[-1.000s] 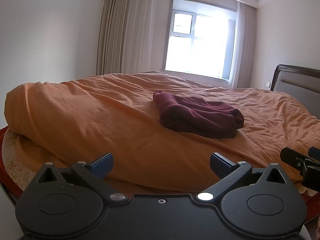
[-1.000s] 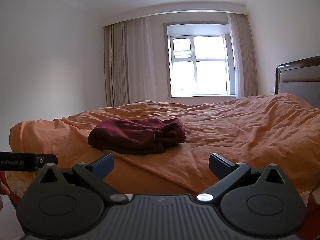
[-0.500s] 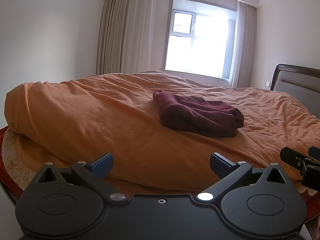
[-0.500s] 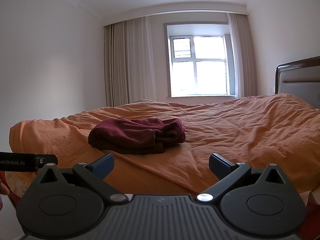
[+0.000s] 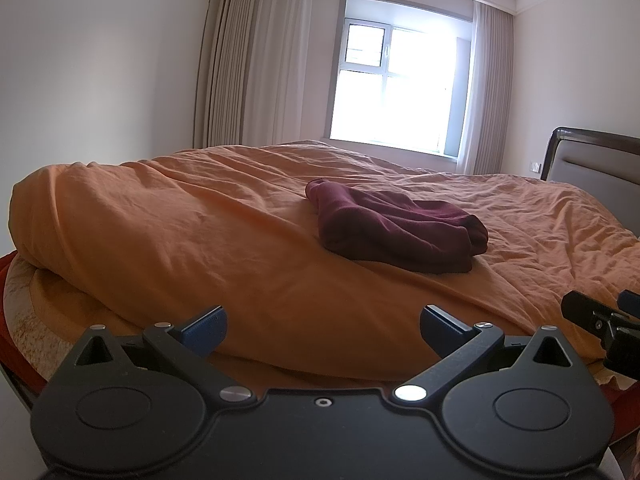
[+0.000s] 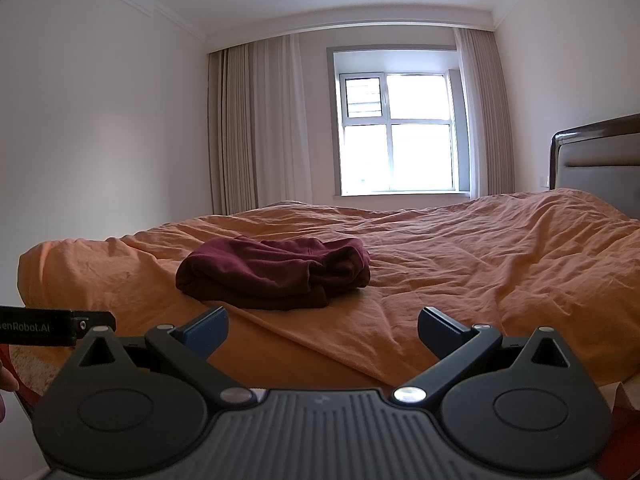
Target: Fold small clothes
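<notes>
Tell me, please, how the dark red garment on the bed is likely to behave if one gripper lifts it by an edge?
The dark red garment lies in soft rounded folds, so it will probably droop and unfold. It looks like light cloth, easy to lift. The orange duvet beneath is rumpled and might drag along.

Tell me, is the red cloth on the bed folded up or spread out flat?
Folded, though loosely. The cloth sits on the blanket as a thick bundle with stacked layers and rounded fold edges, not spread flat.
</notes>
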`<state>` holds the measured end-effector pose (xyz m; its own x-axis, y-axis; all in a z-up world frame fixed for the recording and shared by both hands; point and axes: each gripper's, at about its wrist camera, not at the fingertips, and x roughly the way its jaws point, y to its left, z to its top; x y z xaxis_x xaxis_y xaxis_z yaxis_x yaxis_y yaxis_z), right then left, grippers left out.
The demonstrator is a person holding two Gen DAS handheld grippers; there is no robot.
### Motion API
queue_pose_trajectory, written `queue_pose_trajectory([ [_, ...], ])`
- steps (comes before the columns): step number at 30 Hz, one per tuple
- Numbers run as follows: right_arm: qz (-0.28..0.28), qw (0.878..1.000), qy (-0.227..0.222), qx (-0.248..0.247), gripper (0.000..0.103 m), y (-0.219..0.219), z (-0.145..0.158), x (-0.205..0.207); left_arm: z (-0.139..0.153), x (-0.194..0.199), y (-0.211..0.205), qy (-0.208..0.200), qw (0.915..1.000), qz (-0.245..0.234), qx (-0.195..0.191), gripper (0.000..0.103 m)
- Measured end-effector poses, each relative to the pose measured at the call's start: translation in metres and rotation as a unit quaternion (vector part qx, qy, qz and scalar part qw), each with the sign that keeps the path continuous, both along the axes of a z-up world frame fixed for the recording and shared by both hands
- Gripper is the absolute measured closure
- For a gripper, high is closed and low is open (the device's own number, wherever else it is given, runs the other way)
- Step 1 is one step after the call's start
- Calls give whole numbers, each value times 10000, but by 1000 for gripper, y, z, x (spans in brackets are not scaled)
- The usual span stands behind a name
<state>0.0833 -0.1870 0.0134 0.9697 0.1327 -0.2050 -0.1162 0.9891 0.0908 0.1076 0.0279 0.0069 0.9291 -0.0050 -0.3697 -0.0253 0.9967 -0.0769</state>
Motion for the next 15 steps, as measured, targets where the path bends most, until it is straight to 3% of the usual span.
queue_pose_trajectory([
  [15,-3,10000,-15,-35,0,-1,1,-1,0,0,0,-3,10000,2,-3,1],
])
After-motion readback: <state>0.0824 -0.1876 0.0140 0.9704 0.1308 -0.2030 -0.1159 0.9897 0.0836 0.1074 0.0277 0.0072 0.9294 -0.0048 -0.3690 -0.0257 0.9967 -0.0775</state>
